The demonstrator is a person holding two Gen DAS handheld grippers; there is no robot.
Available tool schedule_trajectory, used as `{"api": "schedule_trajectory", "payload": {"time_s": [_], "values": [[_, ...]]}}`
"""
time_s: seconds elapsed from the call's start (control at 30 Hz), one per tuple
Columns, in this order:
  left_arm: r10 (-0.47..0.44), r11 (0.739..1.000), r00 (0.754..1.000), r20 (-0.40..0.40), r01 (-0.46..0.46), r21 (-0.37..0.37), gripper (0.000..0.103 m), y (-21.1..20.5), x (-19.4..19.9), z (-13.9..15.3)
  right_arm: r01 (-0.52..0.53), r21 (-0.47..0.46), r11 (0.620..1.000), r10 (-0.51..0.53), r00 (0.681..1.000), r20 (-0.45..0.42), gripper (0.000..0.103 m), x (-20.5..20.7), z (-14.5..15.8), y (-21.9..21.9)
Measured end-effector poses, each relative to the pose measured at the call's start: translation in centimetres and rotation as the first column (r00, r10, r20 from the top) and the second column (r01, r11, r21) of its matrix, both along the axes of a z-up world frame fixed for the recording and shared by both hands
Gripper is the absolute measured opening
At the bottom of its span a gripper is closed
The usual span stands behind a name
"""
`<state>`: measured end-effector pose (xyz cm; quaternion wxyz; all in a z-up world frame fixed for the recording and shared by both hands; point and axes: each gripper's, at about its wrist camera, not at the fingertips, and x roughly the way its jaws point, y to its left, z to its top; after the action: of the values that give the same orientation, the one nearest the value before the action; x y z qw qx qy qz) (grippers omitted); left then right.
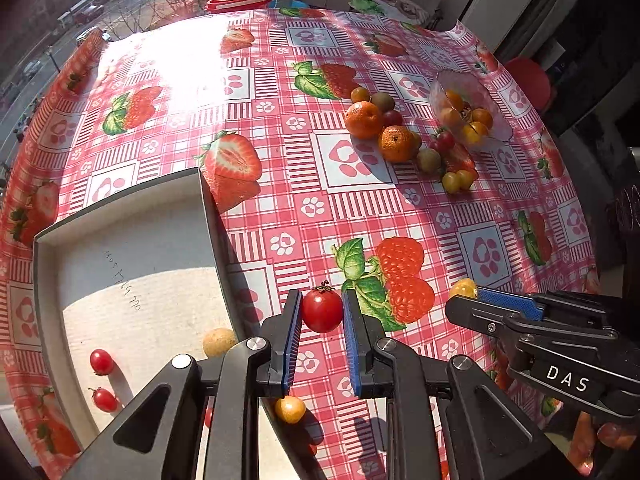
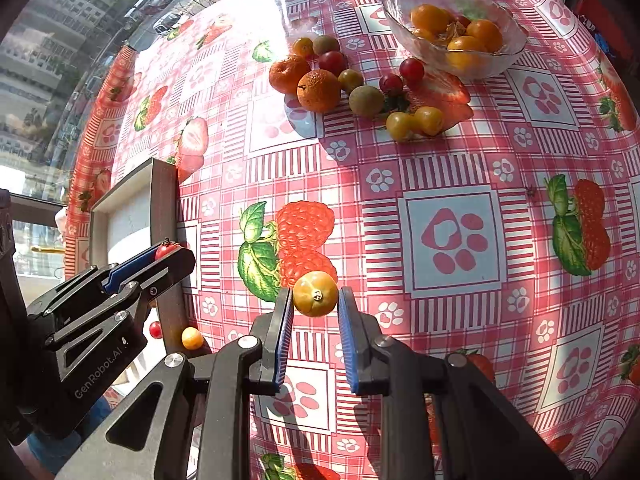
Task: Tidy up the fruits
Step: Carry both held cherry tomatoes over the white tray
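Gripping a red cherry tomato (image 1: 322, 311) in my left gripper (image 1: 321, 322), jaws clamped on it just right of the grey tray (image 1: 120, 216). Right gripper (image 2: 314, 312) jaws clamped on a yellow-orange cherry tomato (image 2: 315, 294) above the tablecloth (image 2: 452, 184). Remaining fruit pile (image 2: 340, 80) sits beside the glass bowl (image 2: 496, 54).

Tray wall (image 1: 216, 232) and loose tomato (image 1: 290, 409) block left tongs (image 1: 320, 316).
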<state>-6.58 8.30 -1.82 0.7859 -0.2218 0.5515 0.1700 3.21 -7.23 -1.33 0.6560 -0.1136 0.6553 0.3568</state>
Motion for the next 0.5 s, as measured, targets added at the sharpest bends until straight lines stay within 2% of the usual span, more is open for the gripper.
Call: {"api": "schedule_trajectory", "payload": {"time_s": [0.5], "values": [[0.152,0.988,0.988,0.001,-0.152,0.028,0.021,7.4,-8.6,0.7,-0.173,0.027,0.985,0.172,0.985,0.012,0.024,-7.1,1.8,9.6]]}}
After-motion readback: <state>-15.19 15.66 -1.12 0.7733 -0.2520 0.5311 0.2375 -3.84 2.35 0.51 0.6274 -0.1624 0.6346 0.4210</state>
